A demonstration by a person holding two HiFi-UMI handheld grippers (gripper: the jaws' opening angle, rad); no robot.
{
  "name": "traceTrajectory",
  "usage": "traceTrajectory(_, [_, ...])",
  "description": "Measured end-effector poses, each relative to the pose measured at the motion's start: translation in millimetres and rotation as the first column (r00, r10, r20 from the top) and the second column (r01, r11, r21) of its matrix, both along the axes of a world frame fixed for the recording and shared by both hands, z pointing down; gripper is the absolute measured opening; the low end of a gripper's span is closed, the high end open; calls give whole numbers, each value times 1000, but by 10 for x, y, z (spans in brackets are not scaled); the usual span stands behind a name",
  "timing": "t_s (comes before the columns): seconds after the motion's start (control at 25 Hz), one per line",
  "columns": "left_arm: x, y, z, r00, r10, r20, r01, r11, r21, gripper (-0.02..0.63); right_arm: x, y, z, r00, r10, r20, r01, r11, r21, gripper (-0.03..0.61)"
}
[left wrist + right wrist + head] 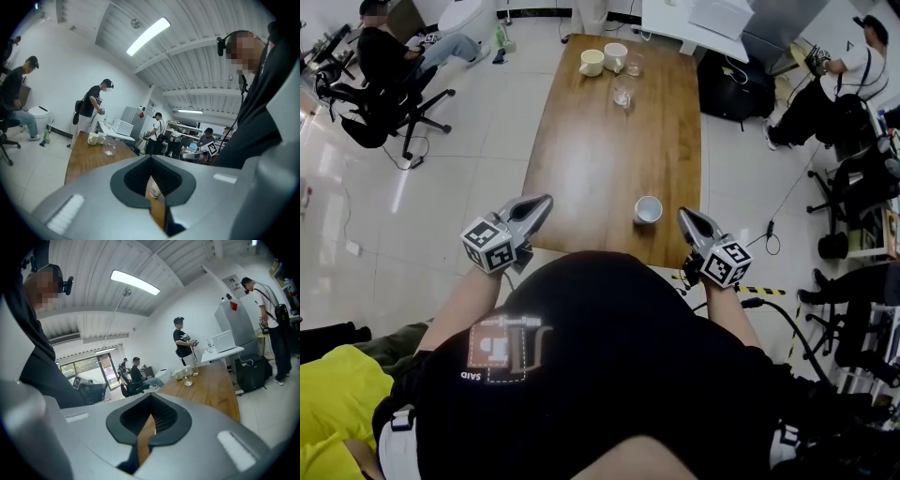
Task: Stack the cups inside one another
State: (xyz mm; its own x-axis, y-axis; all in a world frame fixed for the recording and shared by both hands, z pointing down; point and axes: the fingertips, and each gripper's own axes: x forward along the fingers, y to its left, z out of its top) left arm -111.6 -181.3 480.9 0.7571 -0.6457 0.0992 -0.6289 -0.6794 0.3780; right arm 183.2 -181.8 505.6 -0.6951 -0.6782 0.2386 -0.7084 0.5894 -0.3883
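- Cups are standing on the wooden table (600, 159) in two groups, each one on its own and none sitting inside another.
- One white cup (648, 209) is standing upright near the table's near edge. It is sitting between the two sets of jaws, closer to the right-hand tips.
- Far ahead of both sets of jaws, at the table's far end, two white mugs (592, 62) are standing side by side. Two clear glasses (622, 96) are standing near them, one just beside the mugs and the other a little closer to the jaws.
- The left gripper (542, 202) is hovering at the table's near left corner. Its jaws are pressing together with nothing gripped between them. The white cup is sitting well off to the right of its tips, and in the left gripper view it is peeping through the thin slit under the closed tips.
- The right gripper (685, 217) is hovering at the table's near right corner, its jaws likewise pressing together and gripping nothing. The white cup is sitting just to the left of its tips, near them but apart.
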Motion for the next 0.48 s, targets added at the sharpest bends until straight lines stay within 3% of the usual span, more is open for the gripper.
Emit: traceTrajectory(0.48, [12, -7, -19, 1000, 0, 0, 0, 1000, 3, 2, -11, 10, -1, 1000, -10, -10, 11, 1000, 6, 12])
